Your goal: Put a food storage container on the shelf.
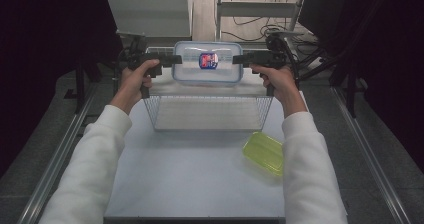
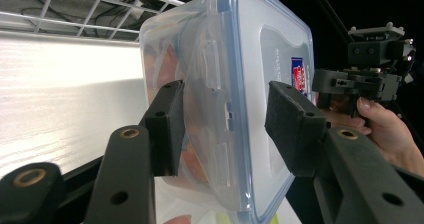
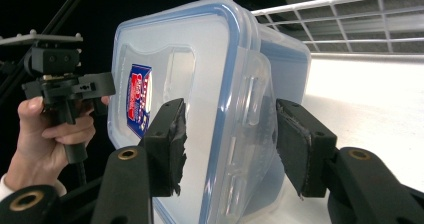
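Note:
A clear plastic container point(image 1: 207, 73) with a blue-rimmed snap lid and a red and blue label point(image 1: 209, 60) hangs over the far part of a white wire basket point(image 1: 210, 113). My left gripper point(image 1: 176, 60) is shut on its left end and my right gripper point(image 1: 239, 60) on its right end. In the left gripper view the pads point(image 2: 167, 129) clamp the container point(image 2: 260, 49) across lid and body, with the right gripper point(image 2: 350, 81) beyond. In the right gripper view the container point(image 3: 175, 59) sits between the jaws of the right gripper point(image 3: 232, 149), with the left gripper point(image 3: 75, 86) behind it.
A yellow-green translucent tray point(image 1: 264, 153) lies on the white table point(image 1: 190, 179), near the right forearm. Metal rails run along both sides of the table. White shelving and cables stand beyond the basket.

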A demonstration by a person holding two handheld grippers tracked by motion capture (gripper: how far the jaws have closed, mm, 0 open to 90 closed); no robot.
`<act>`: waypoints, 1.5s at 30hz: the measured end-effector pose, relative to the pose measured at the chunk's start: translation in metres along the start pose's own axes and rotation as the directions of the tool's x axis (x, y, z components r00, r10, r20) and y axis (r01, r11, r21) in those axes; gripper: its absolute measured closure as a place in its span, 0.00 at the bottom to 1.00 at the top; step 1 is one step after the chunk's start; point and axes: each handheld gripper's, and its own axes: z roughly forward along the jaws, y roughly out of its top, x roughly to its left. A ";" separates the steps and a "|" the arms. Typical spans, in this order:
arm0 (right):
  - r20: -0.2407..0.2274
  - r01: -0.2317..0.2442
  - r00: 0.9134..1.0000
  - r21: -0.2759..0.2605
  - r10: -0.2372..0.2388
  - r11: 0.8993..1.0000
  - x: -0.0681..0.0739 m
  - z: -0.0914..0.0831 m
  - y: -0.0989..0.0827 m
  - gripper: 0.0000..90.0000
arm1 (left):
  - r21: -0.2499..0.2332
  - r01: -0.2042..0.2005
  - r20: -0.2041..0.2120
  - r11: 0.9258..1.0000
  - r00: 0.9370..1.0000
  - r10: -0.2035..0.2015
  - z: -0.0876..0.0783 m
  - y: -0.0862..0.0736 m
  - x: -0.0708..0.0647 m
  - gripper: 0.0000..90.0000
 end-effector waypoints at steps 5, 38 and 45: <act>0.035 -0.024 0.999 0.017 0.023 1.000 0.000 0.003 0.006 0.52 | -0.006 0.031 0.003 1.000 1.000 -0.031 0.003 0.002 0.005 0.56; 0.124 0.221 0.969 -0.047 -0.214 0.974 0.031 -0.038 -0.028 0.35 | -0.049 -0.177 -0.120 0.983 0.978 0.170 -0.029 -0.017 -0.039 0.29; 0.103 0.309 0.946 0.008 -0.308 0.951 0.045 -0.059 -0.066 0.37 | -0.027 -0.264 -0.136 0.964 0.956 0.258 -0.054 -0.054 -0.065 0.28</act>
